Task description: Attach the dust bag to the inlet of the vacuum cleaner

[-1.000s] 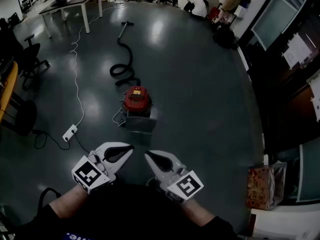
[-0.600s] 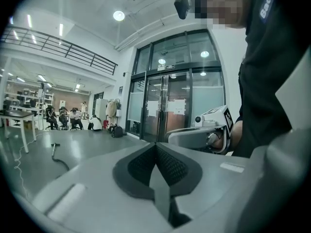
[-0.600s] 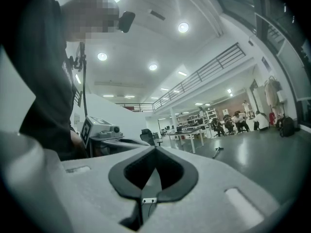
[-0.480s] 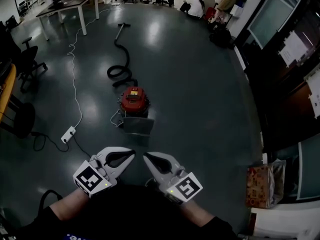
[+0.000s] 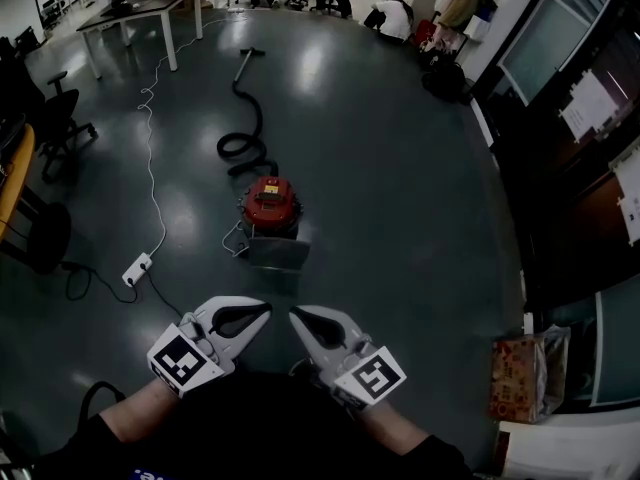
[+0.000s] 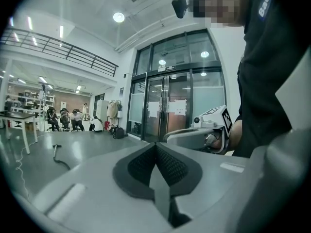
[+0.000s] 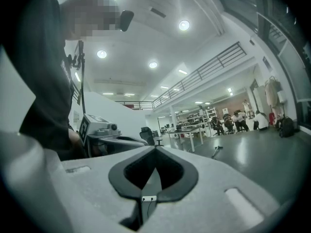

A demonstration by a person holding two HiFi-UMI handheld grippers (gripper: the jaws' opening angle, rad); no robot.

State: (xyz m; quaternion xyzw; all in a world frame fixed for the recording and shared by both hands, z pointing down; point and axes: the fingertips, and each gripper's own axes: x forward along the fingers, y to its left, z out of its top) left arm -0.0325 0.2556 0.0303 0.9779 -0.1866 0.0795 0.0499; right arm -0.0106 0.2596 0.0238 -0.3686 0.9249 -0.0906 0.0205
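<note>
A red canister vacuum cleaner stands on the dark floor ahead of me, its black hose snaking away to a wand. A flat grey dust bag lies on the floor against its near side. My left gripper and right gripper are held close to my body, tips pointing toward each other, well short of the bag. Both are shut with nothing between the jaws. In the left gripper view the shut jaws meet at the left gripper; in the right gripper view they meet at the right gripper.
A white power strip with its cable lies on the floor to the left. An office chair and a table stand at the far left, seated people at the back. A printed bag sits by the right wall.
</note>
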